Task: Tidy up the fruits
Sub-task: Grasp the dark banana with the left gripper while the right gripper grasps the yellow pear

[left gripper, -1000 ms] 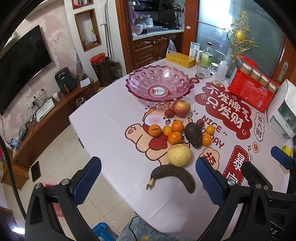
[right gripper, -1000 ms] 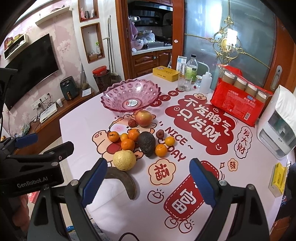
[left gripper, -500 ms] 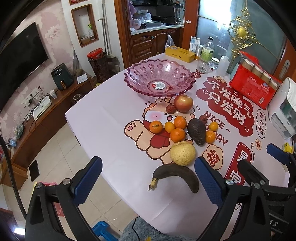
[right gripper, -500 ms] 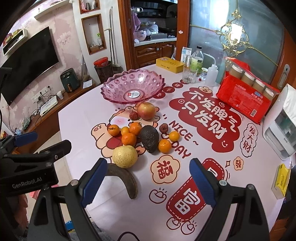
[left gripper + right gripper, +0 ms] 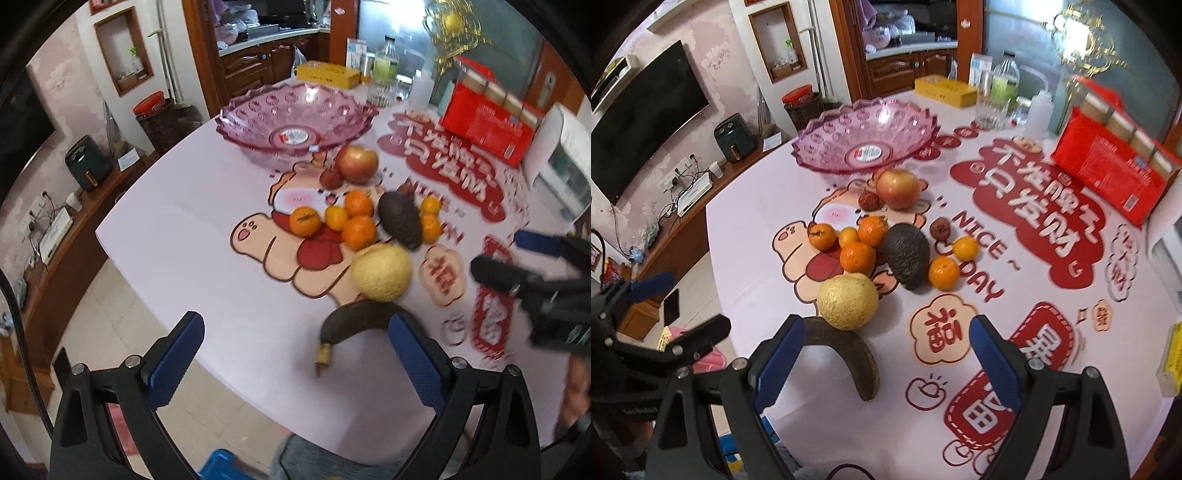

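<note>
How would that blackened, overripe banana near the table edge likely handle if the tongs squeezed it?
The blackened curved banana looks overripe, so it is probably soft and may bruise or split under a firm squeeze. It lies flat on its curve, so it should slide or pivot, not roll. Its smooth skin might slip; gripping mid-body seems safest.

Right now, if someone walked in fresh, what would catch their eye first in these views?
Probably the big pink glass bowl, empty at the far side of the table. In front of it sits a cluster of loose fruit: a red apple, small oranges, a dark avocado, a yellow melon and a blackened banana nearest both open grippers.
</note>
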Available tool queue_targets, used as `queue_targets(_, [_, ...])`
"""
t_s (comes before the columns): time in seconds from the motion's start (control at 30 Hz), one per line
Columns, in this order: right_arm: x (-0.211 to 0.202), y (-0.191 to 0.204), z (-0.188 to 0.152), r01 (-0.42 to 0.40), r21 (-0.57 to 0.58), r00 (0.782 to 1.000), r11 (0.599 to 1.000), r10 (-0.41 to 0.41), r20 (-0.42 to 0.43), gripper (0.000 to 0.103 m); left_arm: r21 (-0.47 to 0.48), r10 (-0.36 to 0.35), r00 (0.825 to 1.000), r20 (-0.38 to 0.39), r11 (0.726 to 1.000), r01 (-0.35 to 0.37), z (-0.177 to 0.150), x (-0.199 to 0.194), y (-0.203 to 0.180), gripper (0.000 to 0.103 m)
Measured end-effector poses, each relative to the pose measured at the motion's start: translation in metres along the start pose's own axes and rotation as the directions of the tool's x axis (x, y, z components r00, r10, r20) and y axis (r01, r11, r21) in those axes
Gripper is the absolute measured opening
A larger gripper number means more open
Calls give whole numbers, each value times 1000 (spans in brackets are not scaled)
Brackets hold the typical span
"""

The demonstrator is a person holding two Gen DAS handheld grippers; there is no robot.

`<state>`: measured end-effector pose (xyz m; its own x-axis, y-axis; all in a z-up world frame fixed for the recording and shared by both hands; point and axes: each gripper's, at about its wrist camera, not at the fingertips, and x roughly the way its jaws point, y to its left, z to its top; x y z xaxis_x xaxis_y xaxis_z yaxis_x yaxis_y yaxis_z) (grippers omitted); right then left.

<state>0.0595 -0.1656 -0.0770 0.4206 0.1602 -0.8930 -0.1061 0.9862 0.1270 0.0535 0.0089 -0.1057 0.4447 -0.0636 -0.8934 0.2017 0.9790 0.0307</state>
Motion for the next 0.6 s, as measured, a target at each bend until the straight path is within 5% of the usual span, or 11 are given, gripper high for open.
queue_targets(0.3, [59,7,5,-65,9,995,998,66,-78,91,36,-70,988,-140,996,76,-21,83,-3,99])
queue_targets(0.6, [112,16,13,-77,1,986,997,76,-147,91,62,-73,983,-168,995,84,-21,106,-8,99])
